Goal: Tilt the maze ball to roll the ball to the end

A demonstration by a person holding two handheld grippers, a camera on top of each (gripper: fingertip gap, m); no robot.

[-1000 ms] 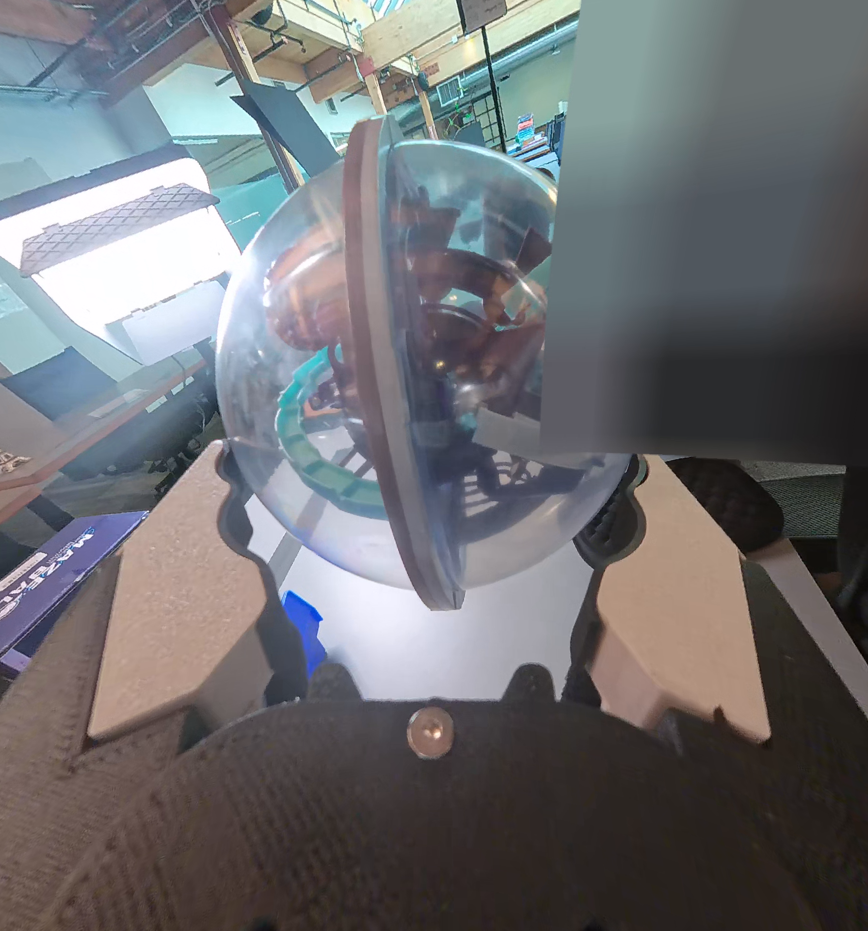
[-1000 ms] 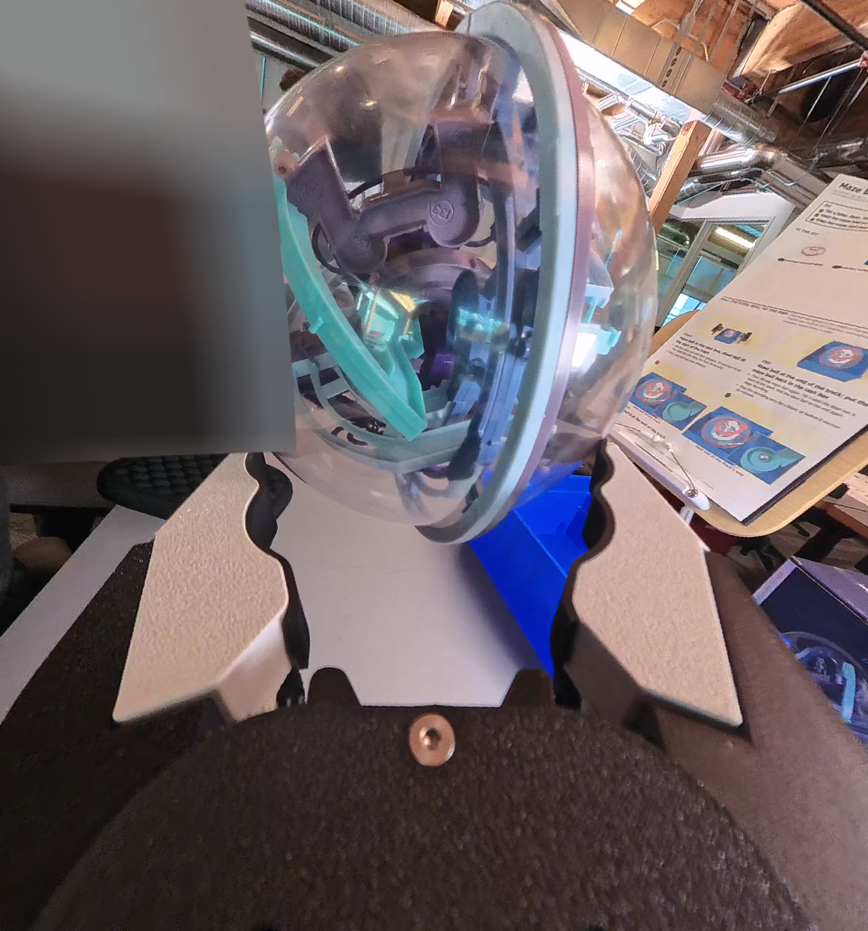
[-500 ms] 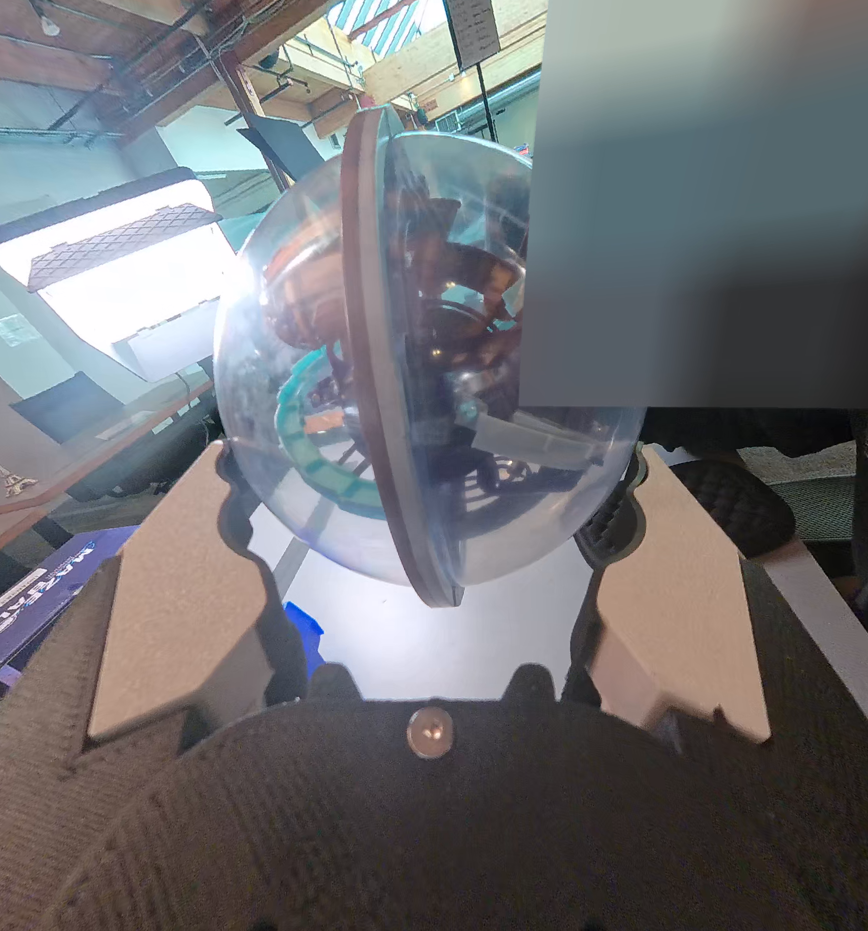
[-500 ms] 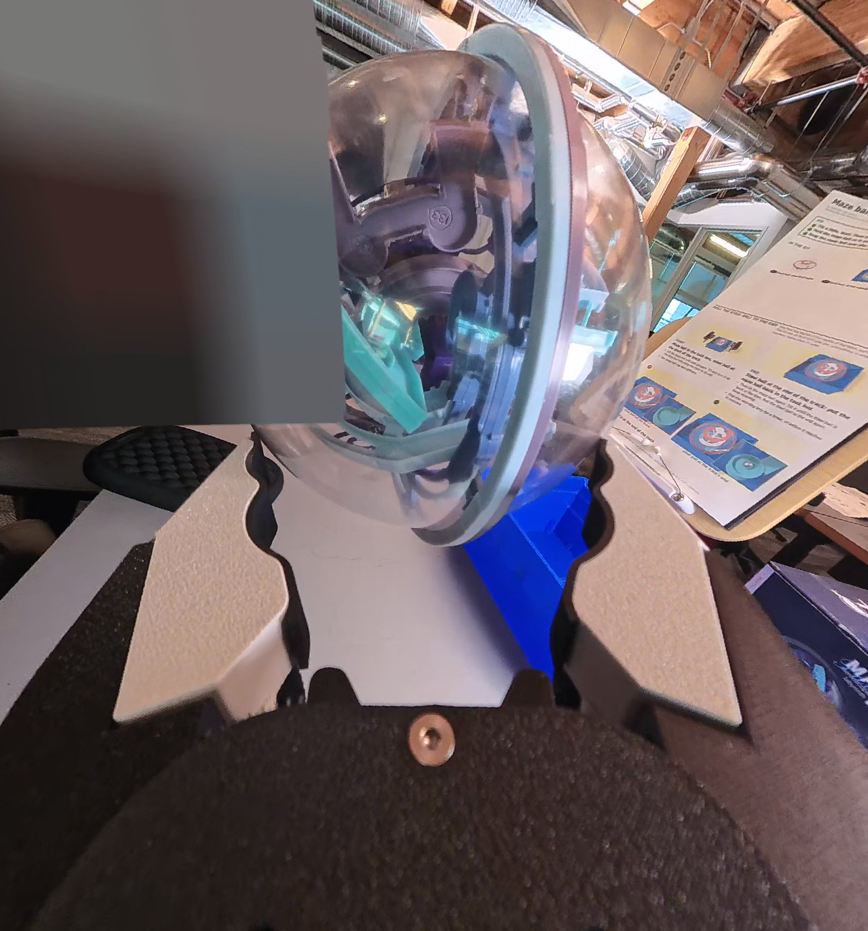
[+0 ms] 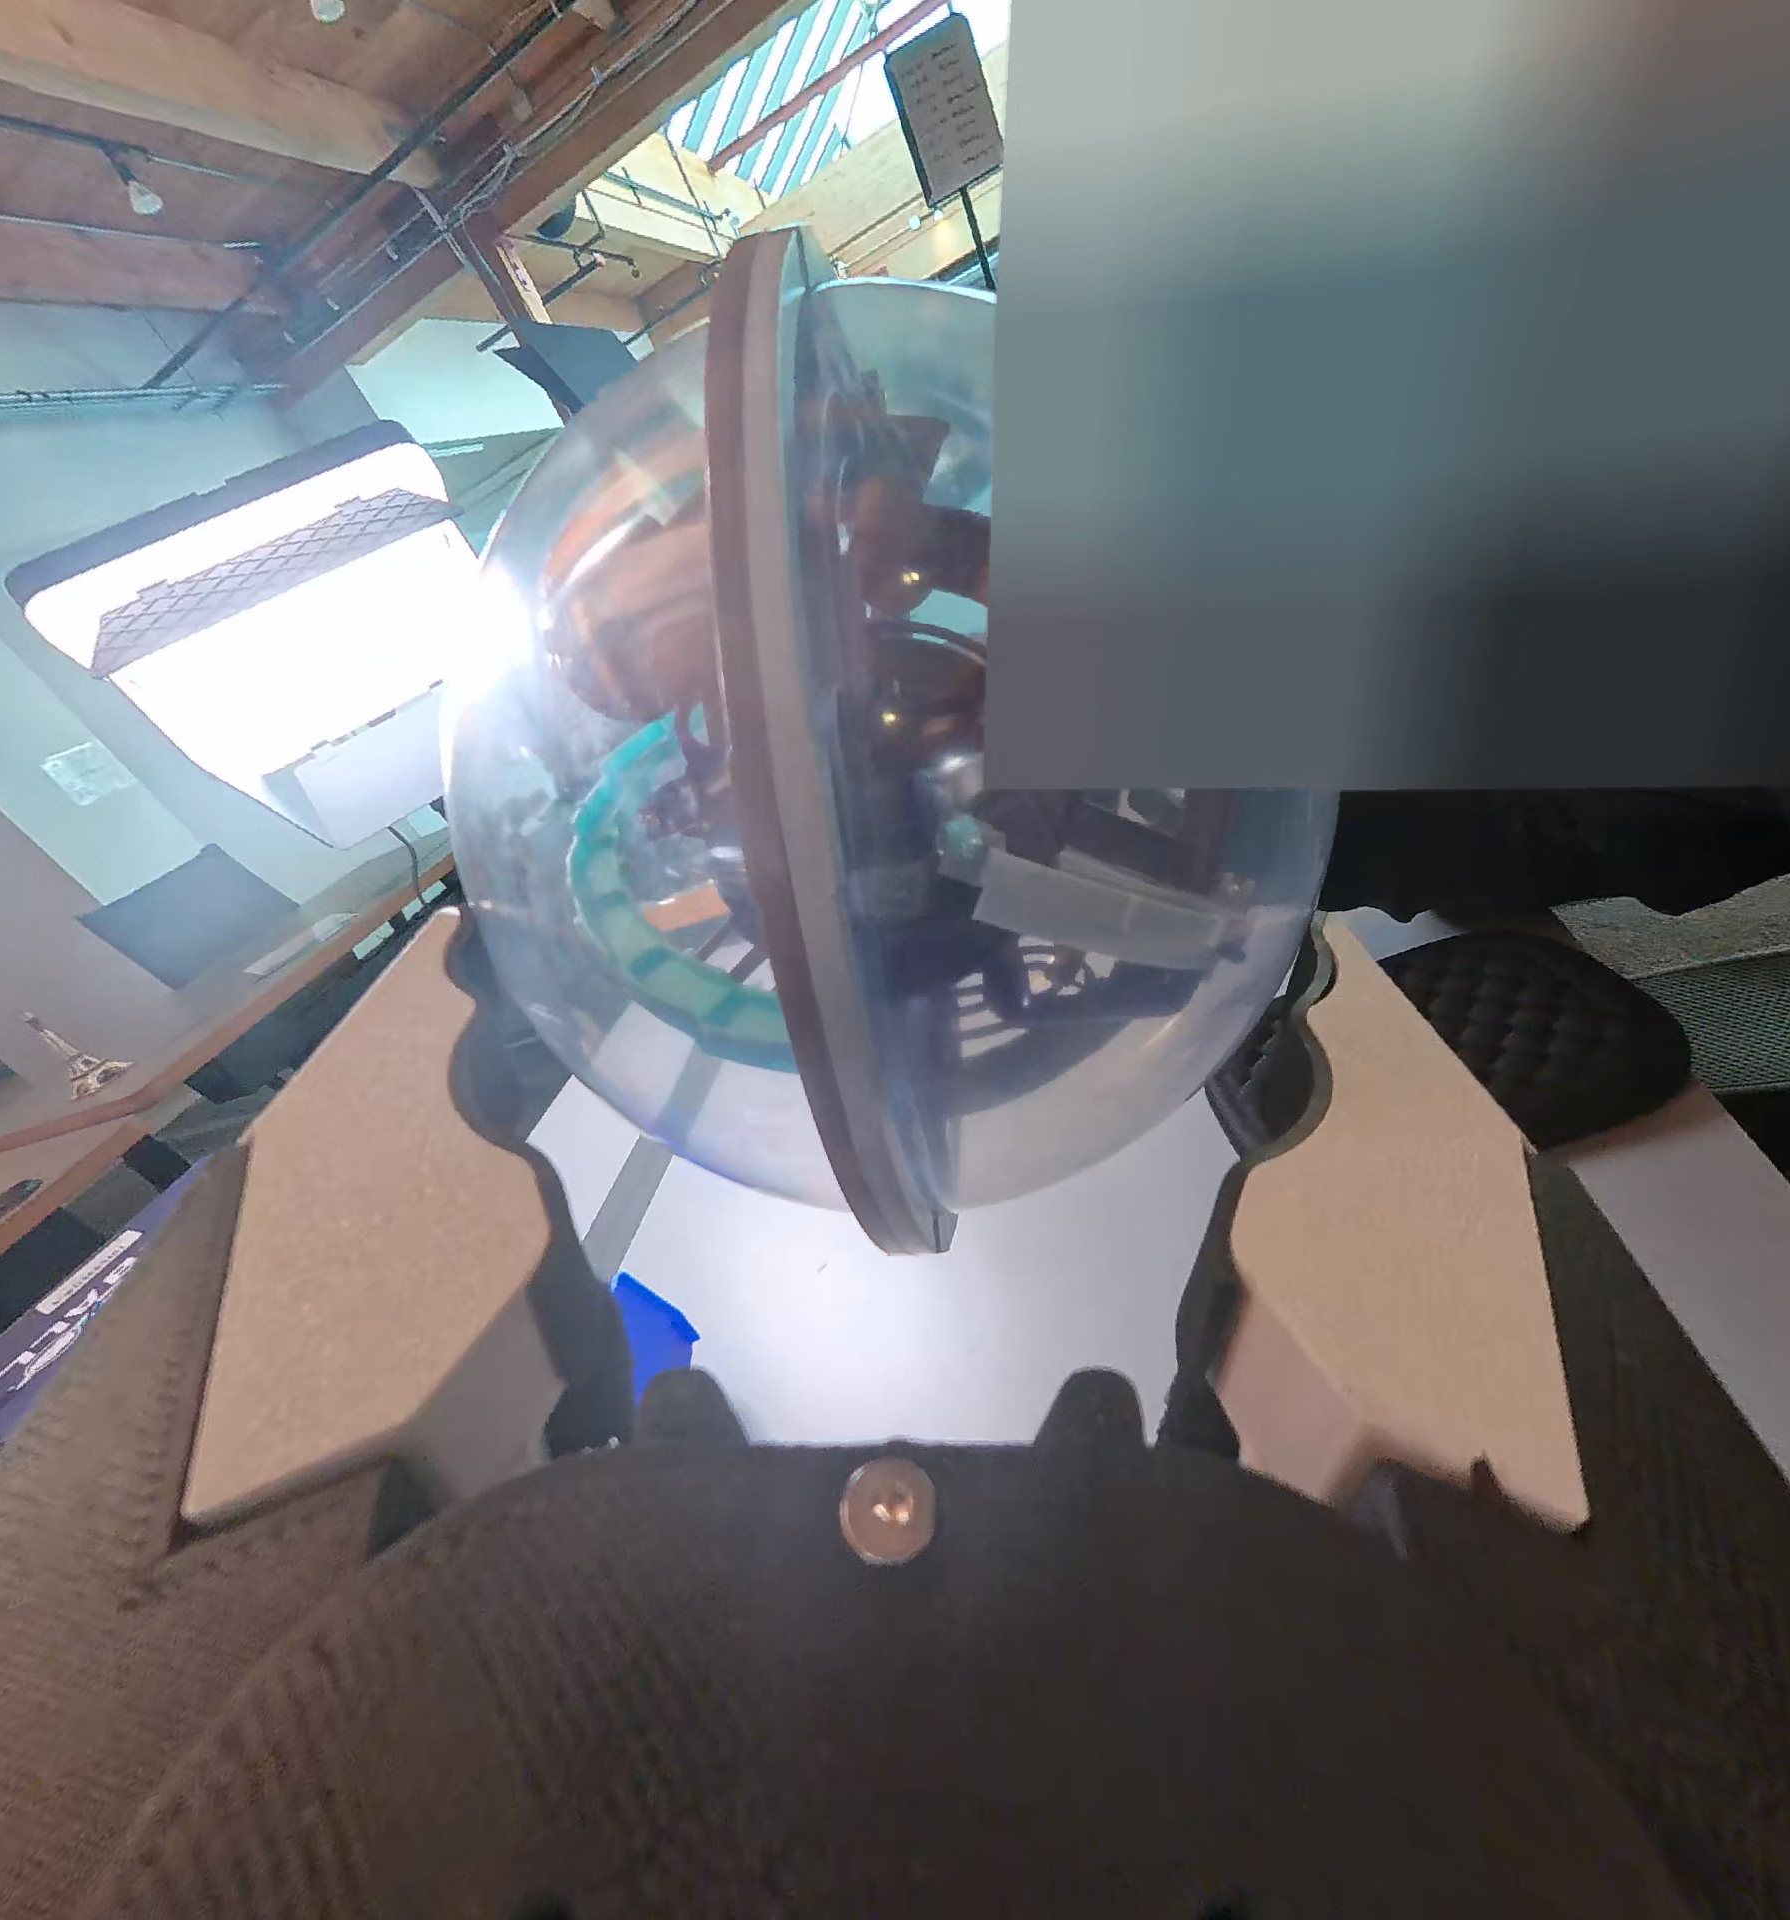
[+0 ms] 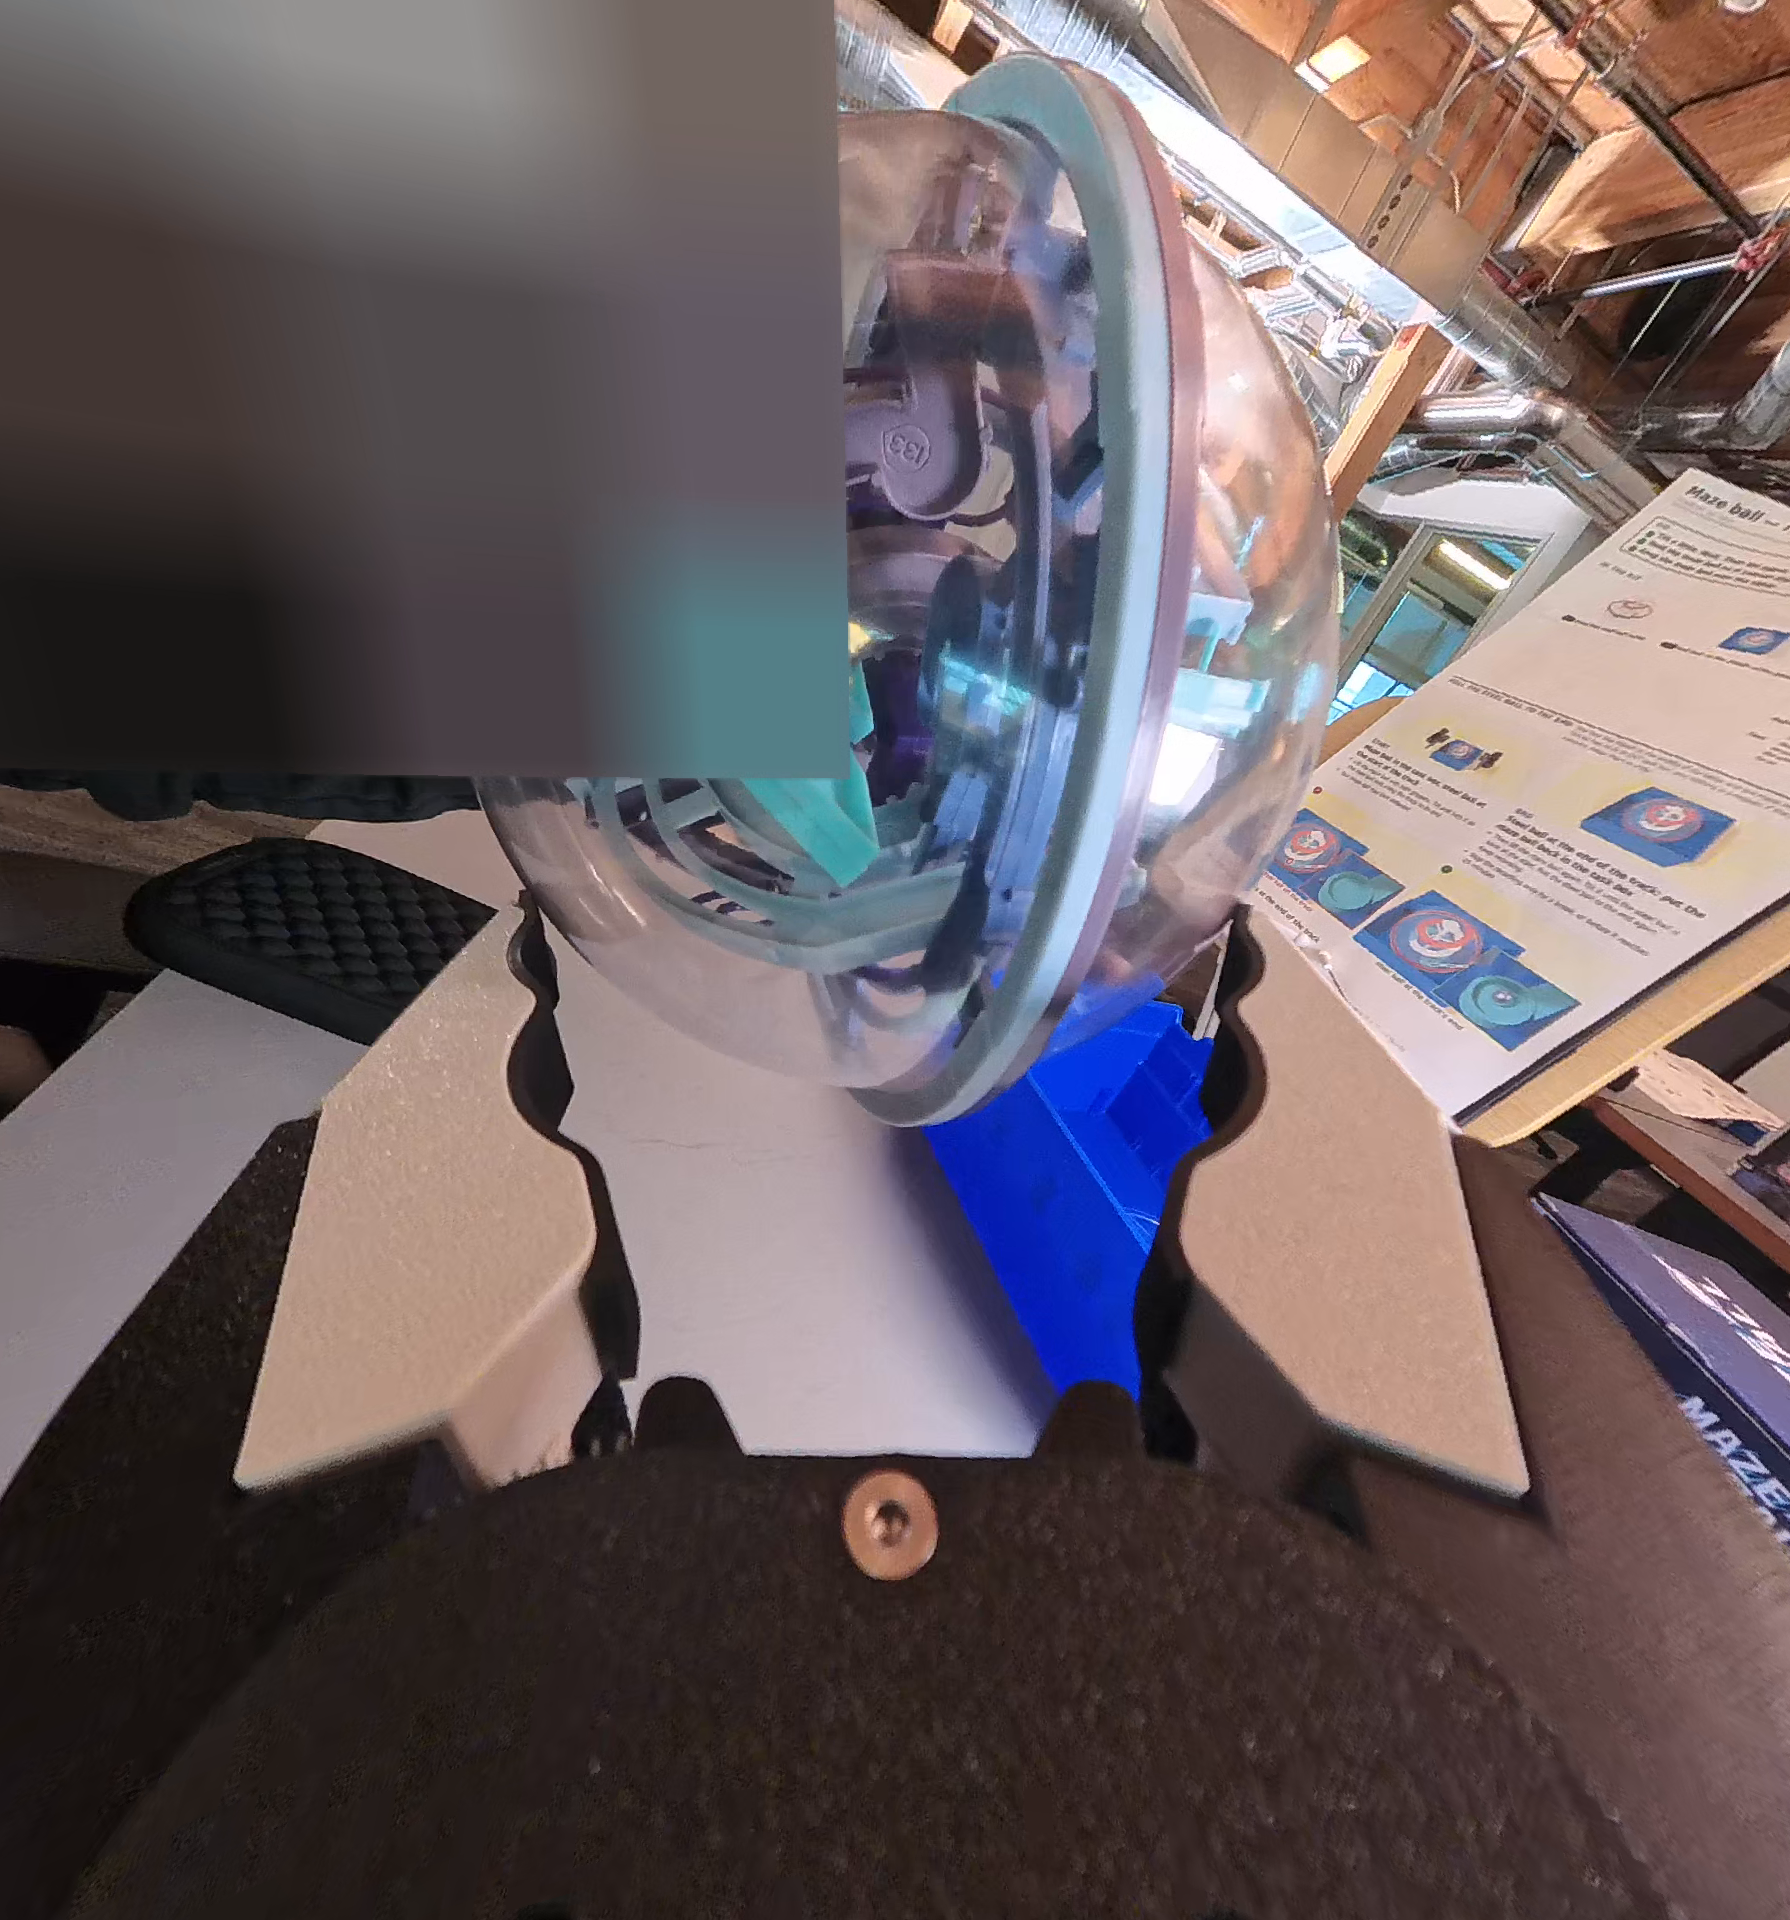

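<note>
The maze ball [image 5: 870, 790] is a clear sphere with a brown rim band and teal, brown and grey tracks inside. It is held up above the white table [image 5: 870, 1330], between both grippers from opposite sides. My left gripper [image 5: 886, 935] is shut on it, with both fingertips pressed on the lower shell. A small silvery ball [image 5: 953, 774] shows inside near the middle. In the right wrist view the maze ball [image 6: 1099, 623] fills the centre, and my right gripper [image 6: 880, 930] is shut on it too. A blurred patch hides part of the ball in each view.
A blue bin [image 6: 1067, 1195] stands on the table under the ball. An instruction sheet on a board [image 6: 1597, 831] leans at the right, with a dark-blue box [image 6: 1753, 1403] below it. A black chair armrest [image 6: 299, 935] is at the left. A bright light panel [image 5: 247, 623] stands behind.
Both grippers have tilted together with the maze ball held between them; the room behind has slid downward in both views. The inner tracks have turned a little. Both grasps hold unchanged.
</note>
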